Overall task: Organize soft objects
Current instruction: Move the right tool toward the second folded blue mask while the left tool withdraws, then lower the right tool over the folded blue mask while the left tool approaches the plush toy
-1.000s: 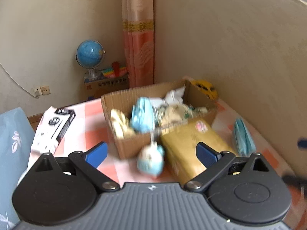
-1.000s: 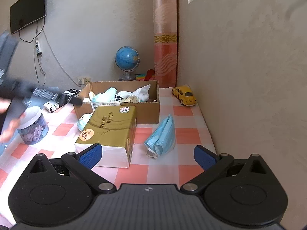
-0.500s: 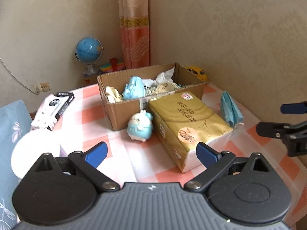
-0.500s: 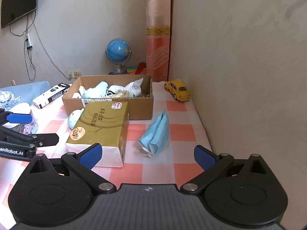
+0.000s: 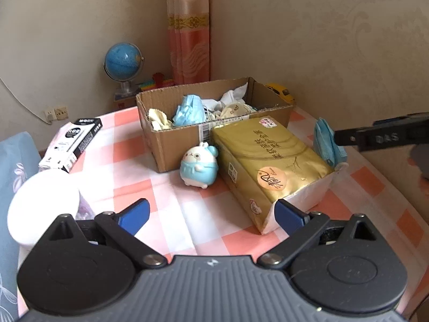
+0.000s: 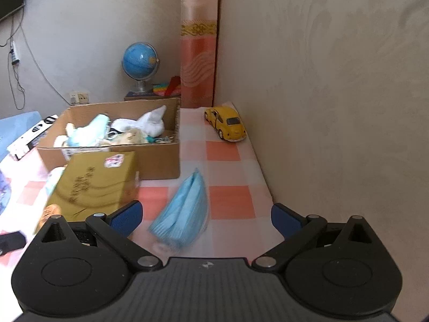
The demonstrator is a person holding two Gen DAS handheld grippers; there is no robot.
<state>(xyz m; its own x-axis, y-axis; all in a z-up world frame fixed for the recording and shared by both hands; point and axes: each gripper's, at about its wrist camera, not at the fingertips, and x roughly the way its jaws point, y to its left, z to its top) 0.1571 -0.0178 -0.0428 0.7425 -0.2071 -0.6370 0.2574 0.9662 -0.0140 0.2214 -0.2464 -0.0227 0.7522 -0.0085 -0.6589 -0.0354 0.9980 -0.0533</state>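
our left gripper [image 5: 211, 212] is spread wide with nothing between its blue pads, held above the checked tablecloth [image 5: 171, 214]. just ahead of it stands a small blue-and-white plush toy [image 5: 199, 165], touching the front wall of the cardboard box [image 5: 177, 145] and just beside the gold tissue pack [image 5: 270, 166]. our right gripper [image 6: 206, 216] is likewise released and empty, low over a folded blue face mask [image 6: 185, 209] that lies on the cloth between the fingers, right of the tissue pack; this view is somewhat blurred. in the left view one right finger reaches in beside the mask. the box holds more soft things: a blue mask [image 5: 189, 110], white socks [image 6: 150, 123] and pale cloths. a yellow toy car [image 6: 225, 123] sits by the wall, a globe [image 5: 122, 61] behind the box, a black-and-white carton [image 5: 72, 145] and white-lidded jar [image 5: 44, 209] to the left.
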